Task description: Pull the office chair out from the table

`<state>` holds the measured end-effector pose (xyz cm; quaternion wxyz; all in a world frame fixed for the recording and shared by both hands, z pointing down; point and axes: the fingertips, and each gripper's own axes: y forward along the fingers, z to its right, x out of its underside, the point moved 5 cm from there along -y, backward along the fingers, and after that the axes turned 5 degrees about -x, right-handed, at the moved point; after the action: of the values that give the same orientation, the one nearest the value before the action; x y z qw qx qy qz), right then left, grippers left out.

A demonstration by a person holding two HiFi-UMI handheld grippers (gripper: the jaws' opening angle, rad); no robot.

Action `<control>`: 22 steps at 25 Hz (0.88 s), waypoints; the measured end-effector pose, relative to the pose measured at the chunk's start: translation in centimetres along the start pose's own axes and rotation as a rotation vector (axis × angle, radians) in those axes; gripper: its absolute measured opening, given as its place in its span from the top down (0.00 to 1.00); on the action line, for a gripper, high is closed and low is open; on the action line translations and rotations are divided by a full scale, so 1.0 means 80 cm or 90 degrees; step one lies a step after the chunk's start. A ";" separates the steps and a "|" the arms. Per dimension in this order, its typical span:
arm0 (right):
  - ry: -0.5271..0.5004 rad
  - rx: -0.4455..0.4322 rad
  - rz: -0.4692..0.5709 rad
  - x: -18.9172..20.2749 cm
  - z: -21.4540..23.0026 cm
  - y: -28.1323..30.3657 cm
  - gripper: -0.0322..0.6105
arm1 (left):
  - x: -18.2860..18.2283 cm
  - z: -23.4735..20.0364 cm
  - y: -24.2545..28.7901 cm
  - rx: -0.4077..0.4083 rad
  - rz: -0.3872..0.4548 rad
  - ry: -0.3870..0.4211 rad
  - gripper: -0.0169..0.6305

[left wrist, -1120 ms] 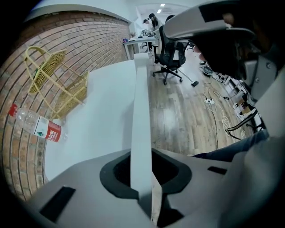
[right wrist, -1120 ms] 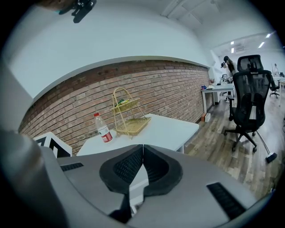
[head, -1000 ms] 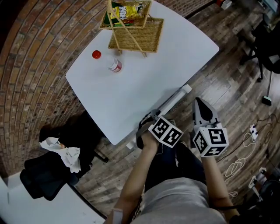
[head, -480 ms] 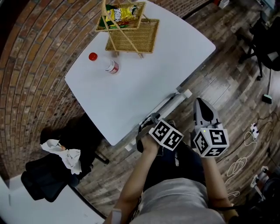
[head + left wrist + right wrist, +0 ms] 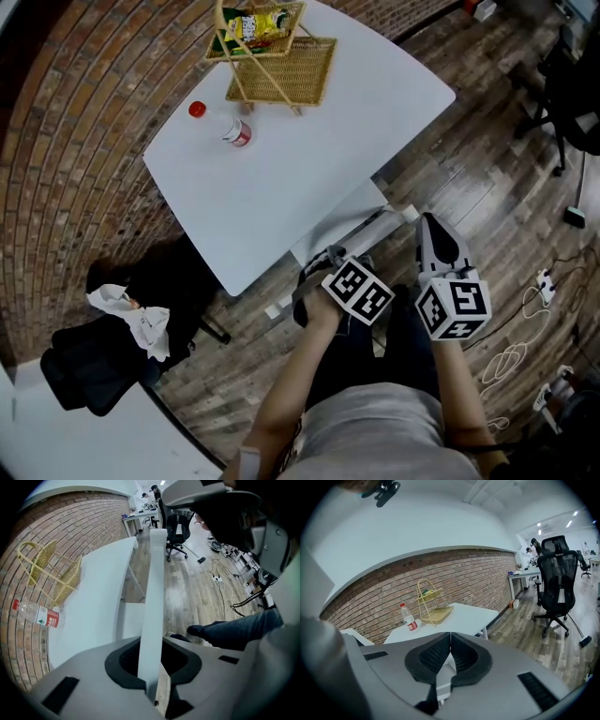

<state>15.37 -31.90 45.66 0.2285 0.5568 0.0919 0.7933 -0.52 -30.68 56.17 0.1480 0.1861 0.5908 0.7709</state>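
Note:
The white chair's backrest point(image 5: 370, 225) shows as a pale bar along the near edge of the white table point(image 5: 281, 178), with part of its seat point(image 5: 333, 230) out from under the tabletop. My left gripper point(image 5: 317, 272) points down and is shut on the backrest's top edge point(image 5: 152, 597), which runs up between its jaws point(image 5: 151, 665). My right gripper point(image 5: 428, 225) hangs just right of the chair, its jaws shut on nothing point(image 5: 450, 637). The rest of the chair is hidden under the table and my arms.
On the table stand a wicker basket rack point(image 5: 272, 56) and a water bottle point(image 5: 234, 133) with a red cap point(image 5: 197, 110) beside it. A dark chair with clothes point(image 5: 103, 356) is at lower left. A black office chair point(image 5: 555, 583) and floor cables point(image 5: 525, 347) are on the right.
The backrest has come away from the table's edge toward me, and the seat now shows. Both grippers moved back with it, the left keeping its grip.

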 end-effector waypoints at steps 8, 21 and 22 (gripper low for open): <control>-0.039 -0.055 -0.007 -0.008 0.028 -0.056 0.93 | -0.003 0.053 -0.011 0.000 -0.022 -0.018 0.85; -0.089 -0.136 -0.021 0.001 0.054 -0.146 0.93 | 0.000 0.183 -0.042 0.003 -0.037 -0.055 0.85; -0.090 -0.141 -0.021 0.003 0.053 -0.151 0.93 | 0.001 0.192 -0.044 0.005 -0.038 -0.057 0.85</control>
<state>22.39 -21.65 42.54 0.3074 0.5813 -0.0034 0.7533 6.54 -16.62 56.34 0.1967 0.2031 0.5917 0.7549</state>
